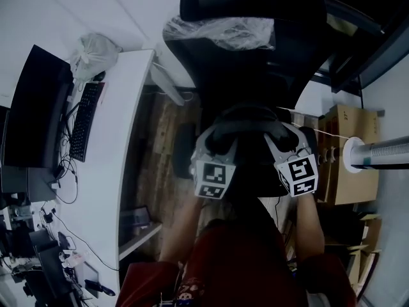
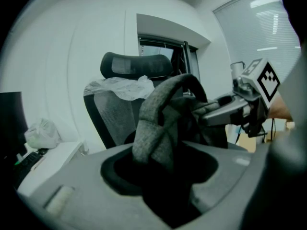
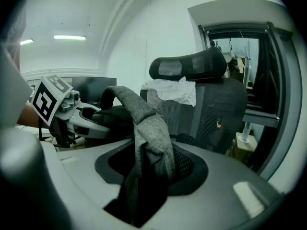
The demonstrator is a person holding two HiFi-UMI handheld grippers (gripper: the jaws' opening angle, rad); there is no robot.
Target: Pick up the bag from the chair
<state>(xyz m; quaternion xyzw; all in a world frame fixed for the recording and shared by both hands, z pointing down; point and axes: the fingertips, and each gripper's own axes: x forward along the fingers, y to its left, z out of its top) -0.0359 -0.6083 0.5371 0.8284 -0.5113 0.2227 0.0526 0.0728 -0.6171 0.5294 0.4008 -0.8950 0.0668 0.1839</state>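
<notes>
A dark bag (image 1: 246, 149) with grey fabric straps (image 1: 246, 112) hangs between my two grippers, in front of the black office chair (image 1: 255, 62). My left gripper (image 1: 220, 144) is shut on one grey strap (image 2: 158, 123), which runs up out of its jaws. The right gripper (image 1: 278, 141) is shut on the other strap (image 3: 148, 128). Each gripper view shows the opposite gripper close by: the right gripper (image 2: 230, 110) and the left gripper (image 3: 81, 120). The bag's body is mostly hidden below the jaws there. Crumpled clear plastic (image 1: 220, 32) lies draped over the chair's back.
A white desk (image 1: 121, 152) runs along the left with a keyboard (image 1: 86, 120), a monitor (image 1: 38, 107) and a white plastic bag (image 1: 92, 53). Cardboard boxes (image 1: 351, 165) and a white cylindrical device (image 1: 377, 153) stand at the right. Wooden floor (image 1: 160, 146) shows between desk and chair.
</notes>
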